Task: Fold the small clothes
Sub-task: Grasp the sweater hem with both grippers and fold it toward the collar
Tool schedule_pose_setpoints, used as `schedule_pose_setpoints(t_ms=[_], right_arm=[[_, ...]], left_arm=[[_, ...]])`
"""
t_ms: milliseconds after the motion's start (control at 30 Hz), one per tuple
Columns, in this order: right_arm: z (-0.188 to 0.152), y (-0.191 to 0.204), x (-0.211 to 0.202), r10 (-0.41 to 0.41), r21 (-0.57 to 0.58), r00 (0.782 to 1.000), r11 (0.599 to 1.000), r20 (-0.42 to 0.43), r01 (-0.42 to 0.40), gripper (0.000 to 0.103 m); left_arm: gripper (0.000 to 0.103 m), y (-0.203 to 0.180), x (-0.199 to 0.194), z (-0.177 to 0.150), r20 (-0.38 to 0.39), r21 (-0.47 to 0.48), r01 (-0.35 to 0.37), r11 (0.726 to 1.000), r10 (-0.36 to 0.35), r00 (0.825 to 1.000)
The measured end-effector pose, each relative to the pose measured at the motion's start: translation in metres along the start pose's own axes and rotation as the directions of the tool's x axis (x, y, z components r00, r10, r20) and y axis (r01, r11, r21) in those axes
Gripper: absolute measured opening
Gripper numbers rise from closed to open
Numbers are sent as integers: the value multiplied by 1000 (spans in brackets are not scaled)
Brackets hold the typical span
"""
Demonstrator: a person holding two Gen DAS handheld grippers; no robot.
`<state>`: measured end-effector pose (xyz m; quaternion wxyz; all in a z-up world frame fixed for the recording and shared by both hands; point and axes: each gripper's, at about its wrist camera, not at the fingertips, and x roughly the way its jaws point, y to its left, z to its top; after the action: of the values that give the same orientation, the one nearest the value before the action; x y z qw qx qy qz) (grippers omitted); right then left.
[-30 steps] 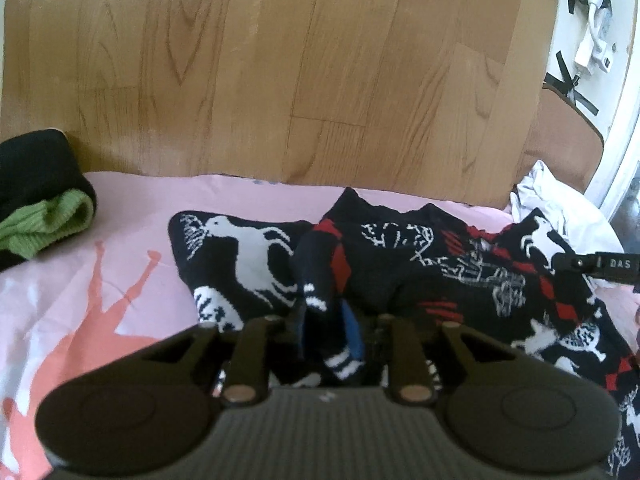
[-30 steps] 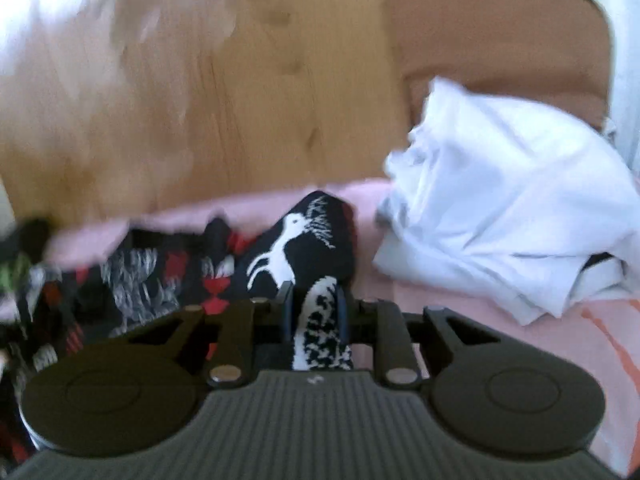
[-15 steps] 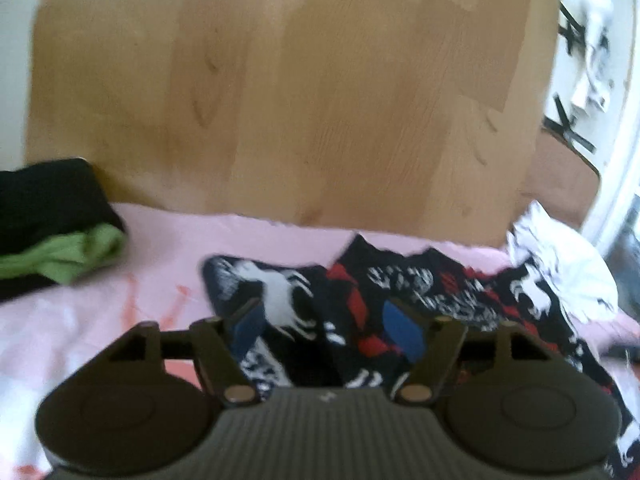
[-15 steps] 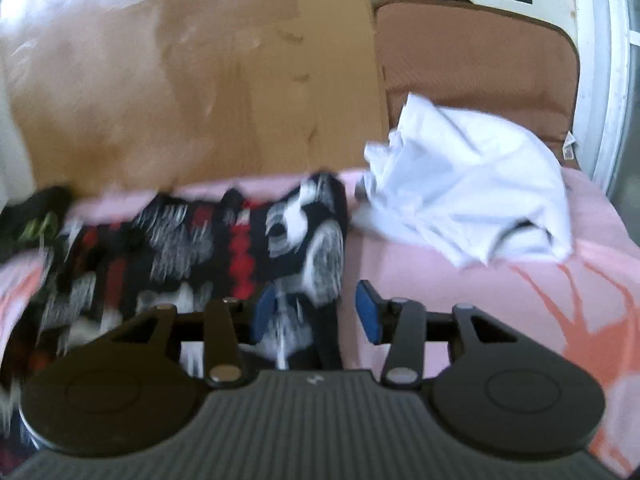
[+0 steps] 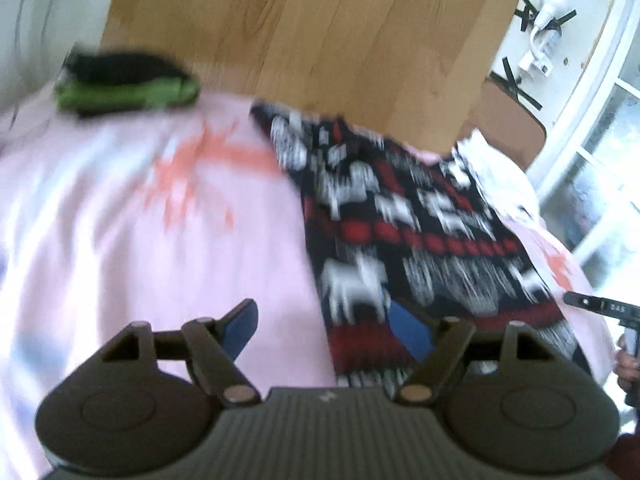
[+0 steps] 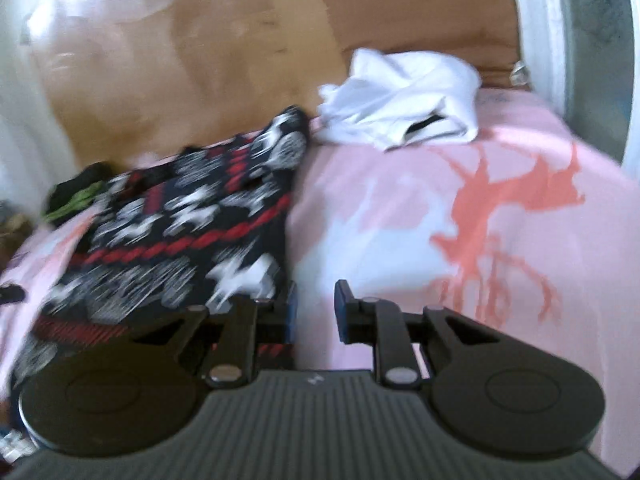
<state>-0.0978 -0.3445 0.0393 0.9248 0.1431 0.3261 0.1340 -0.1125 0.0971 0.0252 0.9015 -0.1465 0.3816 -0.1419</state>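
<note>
A dark patterned garment (image 5: 404, 224) with white deer and red bands lies spread on the pink bed sheet (image 5: 120, 220); it also shows in the right wrist view (image 6: 180, 232). My left gripper (image 5: 326, 330) is open and empty, just above the garment's near left corner. My right gripper (image 6: 314, 310) is open and empty at the garment's near right edge, over the sheet (image 6: 460, 220). The right gripper's tip shows at the edge of the left wrist view (image 5: 600, 306).
A black and green folded bundle (image 5: 124, 84) lies at the far left of the bed. A crumpled white garment (image 6: 404, 96) lies at the far right. A wooden headboard (image 5: 304, 32) and a brown chair back (image 6: 420, 16) stand behind the bed.
Both grippers let go of the patterned garment, opened, and pulled back toward me. The garment now lies spread flat on the sheet.
</note>
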Motion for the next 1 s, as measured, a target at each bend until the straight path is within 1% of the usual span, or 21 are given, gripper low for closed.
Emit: schedule_pose_setpoints(t_ms=[100,200,267,333,367,400,433,467,500,533,567,600,633,700,767,833,867,933,1000], right_arm=[[-17,-7,-19,97,19,994,995,-40,-97,24],[-36,-19,-35,170,66,981,984,-92,-164,24],[-45,-26,-43,217,106,971,973,-105,-206,24],[-54,-28,-48,267,138,957,958,-111,-251,24],[-58,-26,-48,284,141,951,953,-120,-267,24],[-61,-24,-47,297,136,946,950,-130,-280,25],[-63,-22,-46,303,129,943,949,-137,-286,25],[-66,-20,-43,310,125,940,948,-143,-293,25],[-67,-18,-41,322,125,938,944,-131,-306,23],[-68,-15,-40,327,118,937,942,-122,-313,20],[-68,-12,-40,323,100,940,944,-113,-313,8],[-67,-11,-40,321,85,941,946,-103,-313,8],[-65,-11,-41,327,83,941,944,-90,-320,8],[-57,-14,-48,361,85,932,930,-35,-357,8],[-42,-13,-55,387,76,921,918,43,-389,8],[-22,-13,-55,396,73,912,912,103,-404,8],[-12,-12,-51,392,70,912,913,121,-402,8],[15,-7,-35,372,62,916,921,147,-384,8],[45,-1,-10,334,86,929,933,162,-350,8]], left_arm=[[72,-3,-16,-30,-53,-64,17,998,-20,998],[72,-11,-31,-49,-66,-98,33,995,-40,997],[73,-19,-39,-58,-76,-108,55,993,-63,995],[77,-25,-40,-66,-99,-110,83,990,-94,991],[77,-28,-37,-69,-117,-109,85,990,-98,988],[77,-31,-38,-73,-111,-98,75,992,-86,990],[74,-34,-37,-73,-124,-96,79,992,-91,988],[67,-36,-36,-73,-136,-96,88,991,-101,986],[44,-39,-33,-74,-153,-95,91,991,-105,983],[24,-42,-31,-75,-166,-78,67,995,-79,983],[12,-45,-30,-74,-166,-50,31,998,-38,985],[6,-44,-30,-73,-170,-46,10,999,-18,985],[6,-40,-31,-70,-165,-75,23,997,-35,986],[6,-31,-40,-64,-117,-136,59,989,-75,990],[6,-24,-52,-53,-36,-180,99,979,-107,994],[6,-16,-58,-37,41,-232,155,960,-150,988],[6,-12,-58,-27,73,-252,172,952,-159,985],[6,-7,-51,-3,112,-273,182,945,-157,981],[6,-5,-36,24,139,-277,179,944,-145,980]])
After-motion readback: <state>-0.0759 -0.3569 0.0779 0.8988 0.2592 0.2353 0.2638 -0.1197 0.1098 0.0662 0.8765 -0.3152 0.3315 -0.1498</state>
